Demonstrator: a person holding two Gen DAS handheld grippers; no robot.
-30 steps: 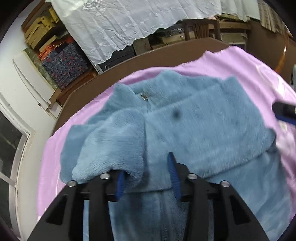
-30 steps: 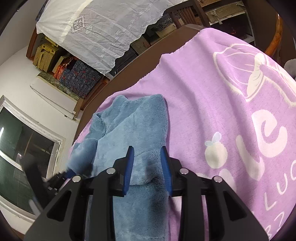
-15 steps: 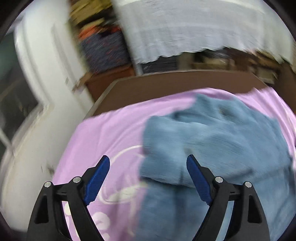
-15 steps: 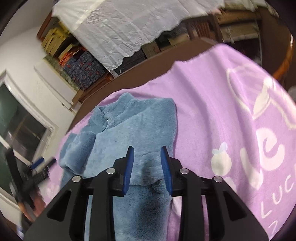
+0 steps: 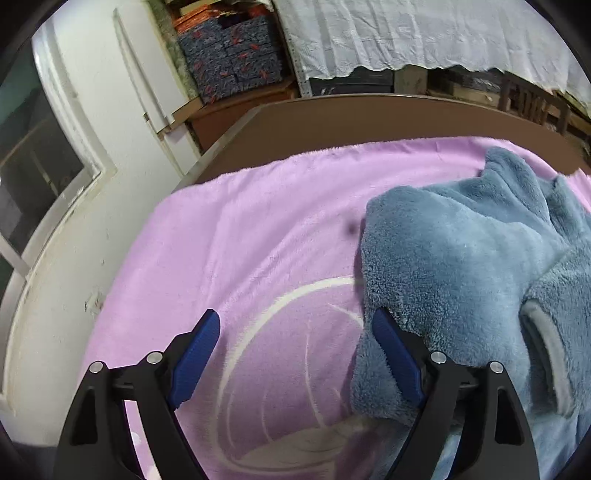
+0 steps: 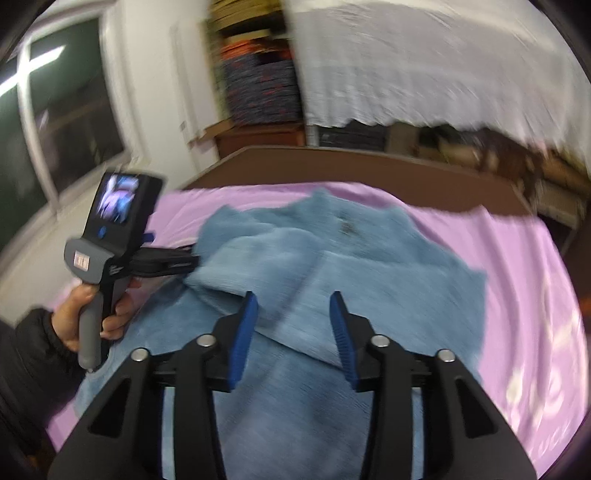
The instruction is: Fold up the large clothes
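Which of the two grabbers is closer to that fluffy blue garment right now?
Right. The right gripper hangs over the blue garment, jaws opening; the left gripper sits beside its edge, over the pink blanket.

Pink blanket [image 5: 258, 236] over brown table [image 5: 332, 122]; white lace cloth [image 5: 424, 33] at 12 o'clock, patterned boxes [image 5: 236, 55] at 11.

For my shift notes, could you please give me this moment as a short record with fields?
garment: blue fleece, folded partly over itself, lying on the blanket
surface: pink blanket over a brown table
left tongs: open, empty, over bare blanket beside the fleece's edge
right tongs: opening above the fleece, nothing pinched between them
hand: grips the left tool's handle
image quality: right view blurred
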